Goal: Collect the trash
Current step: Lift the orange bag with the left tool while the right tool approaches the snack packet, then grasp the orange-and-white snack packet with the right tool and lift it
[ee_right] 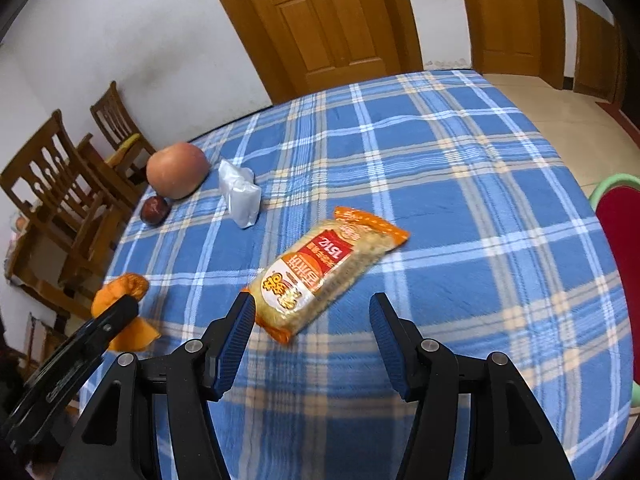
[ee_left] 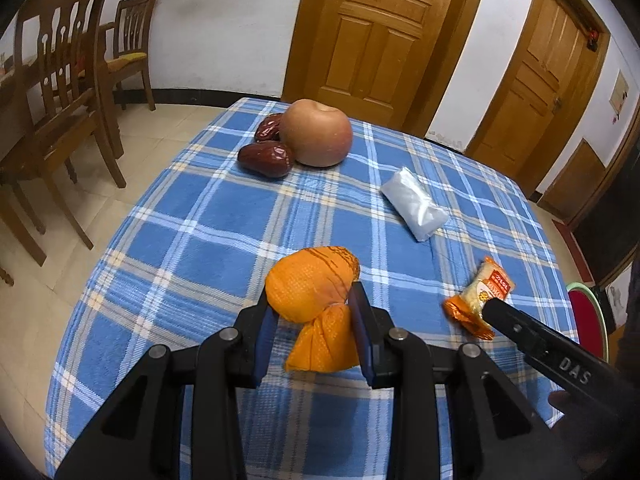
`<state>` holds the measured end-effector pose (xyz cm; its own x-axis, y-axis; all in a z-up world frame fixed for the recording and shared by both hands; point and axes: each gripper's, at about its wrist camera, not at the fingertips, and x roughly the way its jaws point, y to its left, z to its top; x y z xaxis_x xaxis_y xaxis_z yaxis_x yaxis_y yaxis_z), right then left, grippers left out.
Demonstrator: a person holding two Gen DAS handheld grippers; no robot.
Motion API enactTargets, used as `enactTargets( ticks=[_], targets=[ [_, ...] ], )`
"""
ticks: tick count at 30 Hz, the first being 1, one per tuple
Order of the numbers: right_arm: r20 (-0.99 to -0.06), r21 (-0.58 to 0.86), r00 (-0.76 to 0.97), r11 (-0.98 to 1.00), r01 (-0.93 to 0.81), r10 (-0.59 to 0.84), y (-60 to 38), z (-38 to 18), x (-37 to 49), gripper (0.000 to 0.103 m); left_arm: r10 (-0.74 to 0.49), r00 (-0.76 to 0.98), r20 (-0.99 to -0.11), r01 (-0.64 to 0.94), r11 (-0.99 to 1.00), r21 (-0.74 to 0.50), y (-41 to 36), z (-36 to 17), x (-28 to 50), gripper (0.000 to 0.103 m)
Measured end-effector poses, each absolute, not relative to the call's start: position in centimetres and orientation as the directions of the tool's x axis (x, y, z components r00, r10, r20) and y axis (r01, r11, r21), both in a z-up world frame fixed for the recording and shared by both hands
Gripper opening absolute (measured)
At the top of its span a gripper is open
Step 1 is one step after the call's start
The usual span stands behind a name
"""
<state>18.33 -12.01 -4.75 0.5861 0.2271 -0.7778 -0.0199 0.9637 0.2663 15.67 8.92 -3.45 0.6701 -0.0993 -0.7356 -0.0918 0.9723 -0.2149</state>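
The left tongs grip a knotted orange bag by its twisted neck, just above the counter with its blue plaid cloth. The right tongs stand open over the near end of a snack wrapper lying flat on the cloth, pads not touching it. Farther back sit an apple, two red dates and a folded clear plastic bag

Bare cloth (right of wrapper)
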Motion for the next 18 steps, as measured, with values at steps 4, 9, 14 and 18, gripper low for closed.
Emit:
enactTargets(
  ticks=[4, 9, 14, 18],
  targets=[
    [-0.783, 0.25, 0.587, 0.968, -0.008, 0.207, -11.1, -5.1, 19.1, 0.068, -0.105, 0.668, -0.737, -0.097, 0.969, -0.226, 9.3, -3.7, 15.7, 0.035],
    [-0.787, 0.215, 0.593, 0.977, 0.005, 0.17, -10.1, -5.6, 20.1, 0.072, -0.112, 0.666, -0.738, -0.099, 0.967, -0.236, 9.6, -4.0, 15.8, 0.035],
    [-0.781, 0.15, 0.611, 0.989, -0.013, 0.126, -8.8, -5.8, 20.6, 0.074, -0.12, 0.664, -0.738, -0.094, 0.966, -0.241, 9.5, -4.0, 15.8, 0.035],
    [-0.778, 0.094, 0.619, 0.995, -0.046, 0.102, -8.2, -6.0, 20.4, 0.074, -0.124, 0.663, -0.738, -0.087, 0.967, -0.241, 9.2, -4.1, 15.8, 0.035]
  ],
)
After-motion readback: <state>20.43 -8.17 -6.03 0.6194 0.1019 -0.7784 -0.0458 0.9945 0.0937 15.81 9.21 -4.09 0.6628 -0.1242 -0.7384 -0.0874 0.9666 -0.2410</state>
